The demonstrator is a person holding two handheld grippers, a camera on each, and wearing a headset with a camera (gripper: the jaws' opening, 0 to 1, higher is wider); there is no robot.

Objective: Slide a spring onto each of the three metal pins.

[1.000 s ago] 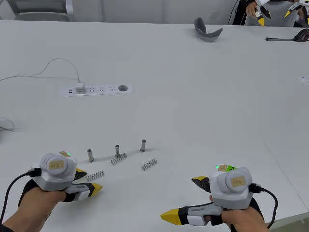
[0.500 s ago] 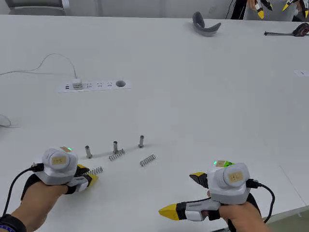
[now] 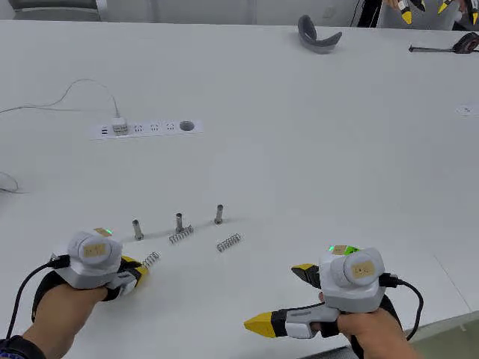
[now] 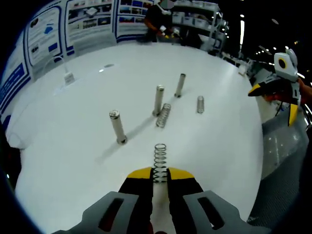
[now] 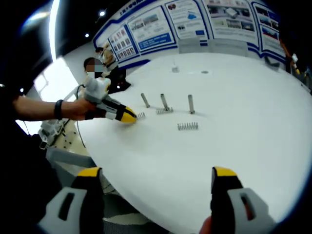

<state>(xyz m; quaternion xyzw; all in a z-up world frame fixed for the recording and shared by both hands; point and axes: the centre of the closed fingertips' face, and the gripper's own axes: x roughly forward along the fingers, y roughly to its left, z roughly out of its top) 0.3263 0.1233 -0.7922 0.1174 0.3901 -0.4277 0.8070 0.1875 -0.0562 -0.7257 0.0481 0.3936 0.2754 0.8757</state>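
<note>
- White workbench (image 3: 299, 149) is carrying three upright silver metal pins (image 3: 179, 222).
- Left gripper (image 4: 154, 173) is clamping a coiled steel spring (image 4: 160, 153) near the pins.
- Right gripper (image 5: 156, 173) is gaping wide, well apart from the pins.

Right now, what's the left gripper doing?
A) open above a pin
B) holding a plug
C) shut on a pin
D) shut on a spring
D: in the left gripper view, the yellow tips of the left gripper pinch the near end of a spring.
</note>
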